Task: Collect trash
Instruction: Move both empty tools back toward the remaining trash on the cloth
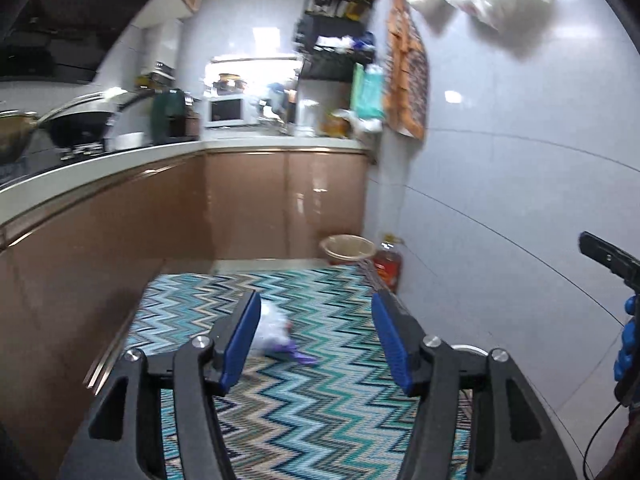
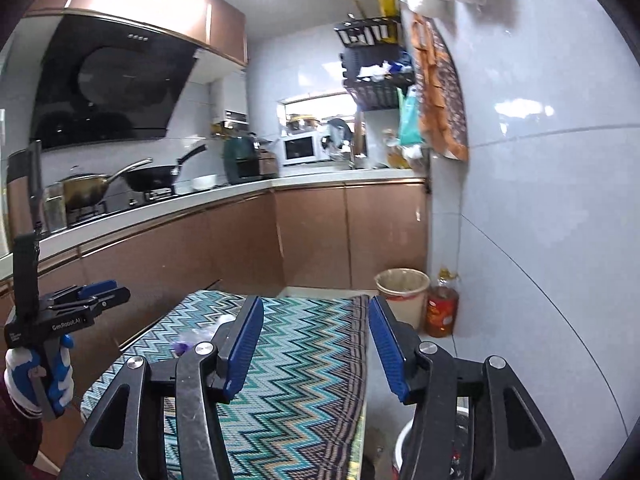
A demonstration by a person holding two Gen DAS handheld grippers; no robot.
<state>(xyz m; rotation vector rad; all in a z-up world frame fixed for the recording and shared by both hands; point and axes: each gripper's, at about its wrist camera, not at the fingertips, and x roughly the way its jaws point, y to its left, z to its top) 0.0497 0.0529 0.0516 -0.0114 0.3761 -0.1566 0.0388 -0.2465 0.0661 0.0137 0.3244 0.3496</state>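
A: The crumpled white and purple trash (image 1: 276, 334) lies on the zigzag mat (image 1: 304, 400), toward its left edge. It looks light, soft and crushable; a pinch across the bunched white middle should hold.

B: And the claws?

A: The left gripper (image 1: 316, 344) and the right gripper (image 2: 316, 346) both stand spread, nothing between them.

B: Any difference between views?

A: Only the right view shows the left gripper from outside, in a gloved hand (image 2: 38, 372); there the trash (image 2: 192, 340) sits half hidden behind a finger. The bin (image 2: 402, 290) stands off the mat's far right corner.
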